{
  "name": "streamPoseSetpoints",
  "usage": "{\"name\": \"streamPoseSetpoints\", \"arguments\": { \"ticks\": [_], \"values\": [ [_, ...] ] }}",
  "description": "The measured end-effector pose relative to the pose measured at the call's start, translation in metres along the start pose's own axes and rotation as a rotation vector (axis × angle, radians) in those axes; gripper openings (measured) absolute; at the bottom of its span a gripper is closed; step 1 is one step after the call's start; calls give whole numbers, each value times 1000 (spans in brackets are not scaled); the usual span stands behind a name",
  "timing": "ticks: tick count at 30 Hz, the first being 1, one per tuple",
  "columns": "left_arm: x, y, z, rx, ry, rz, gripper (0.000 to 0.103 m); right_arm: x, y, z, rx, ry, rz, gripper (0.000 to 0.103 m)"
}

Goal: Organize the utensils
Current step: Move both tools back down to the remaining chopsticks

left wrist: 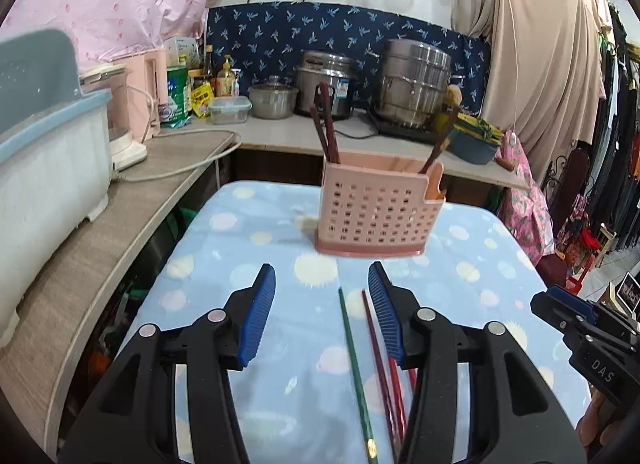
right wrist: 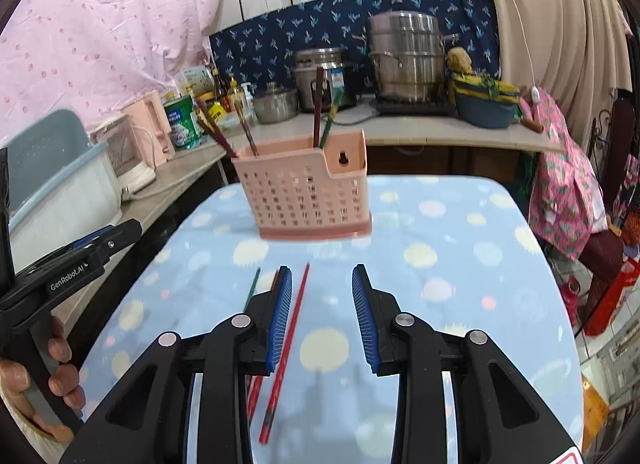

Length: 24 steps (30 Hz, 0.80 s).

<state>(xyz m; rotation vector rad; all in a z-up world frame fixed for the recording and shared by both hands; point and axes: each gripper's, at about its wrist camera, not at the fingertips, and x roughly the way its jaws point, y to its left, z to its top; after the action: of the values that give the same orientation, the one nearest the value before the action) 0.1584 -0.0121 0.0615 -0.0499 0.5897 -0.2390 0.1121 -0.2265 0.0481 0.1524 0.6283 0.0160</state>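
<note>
Left gripper (left wrist: pixel 322 284) was hanging released over the blue spotted cloth (left wrist: pixel 248 248), nothing between its blue pads (left wrist: pixel 260 316), and same deal with our right gripper (right wrist: pixel 320 284): jaws apart, empty.

The loose chopsticks were what we were after. In the left view, a green chopstick (left wrist: pixel 356 376) ran from about 6 o'clock up toward 12, lying on the cloth in the gap between the jaws, with a dark red chopstick (left wrist: pixel 378 348) just beside it, partly hidden under the right-hand pad. In the right view a bright red chopstick (right wrist: pixel 286 348) lay just inside the left-hand pad, pointing at roughly 12 to 1 o'clock.

Our take on doing this step well: come down so 1 stick sat cleanly between the pads, pinch it near the middle so it wouldn't swing, and keep the 2 grippers from crowding each other since the sticks were so near together. Thin sticks on soft cloth probably roll or sink, so a low, flat approach seemed smarter.

Pink perforated holder (left wrist: pixel 378 208) stood at 12 o'clock on the cloth, well apart from the loose sticks. It already held dark chopsticks (left wrist: pixel 326 124) leaning at its left end and another stick (left wrist: pixel 438 144) tilted at the right end. Right view showed 1 green-tipped stick (right wrist: pixel 331 116) in there too; we couldn't tell how the compartments were split.
</note>
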Motion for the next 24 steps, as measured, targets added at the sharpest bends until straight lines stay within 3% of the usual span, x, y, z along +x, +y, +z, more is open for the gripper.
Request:
{"name": "streamPoseSetpoints", "arguments": {
  "ticks": [16, 24],
  "values": [
    [-24, -8, -87, 43, 122, 3, 46, -8, -1, -95, -6, 160, -9, 31],
    [-27, -12, -115, 72, 172, 16, 46, 1, 21, -120, -39, 213, 26, 31]
  ]
}}
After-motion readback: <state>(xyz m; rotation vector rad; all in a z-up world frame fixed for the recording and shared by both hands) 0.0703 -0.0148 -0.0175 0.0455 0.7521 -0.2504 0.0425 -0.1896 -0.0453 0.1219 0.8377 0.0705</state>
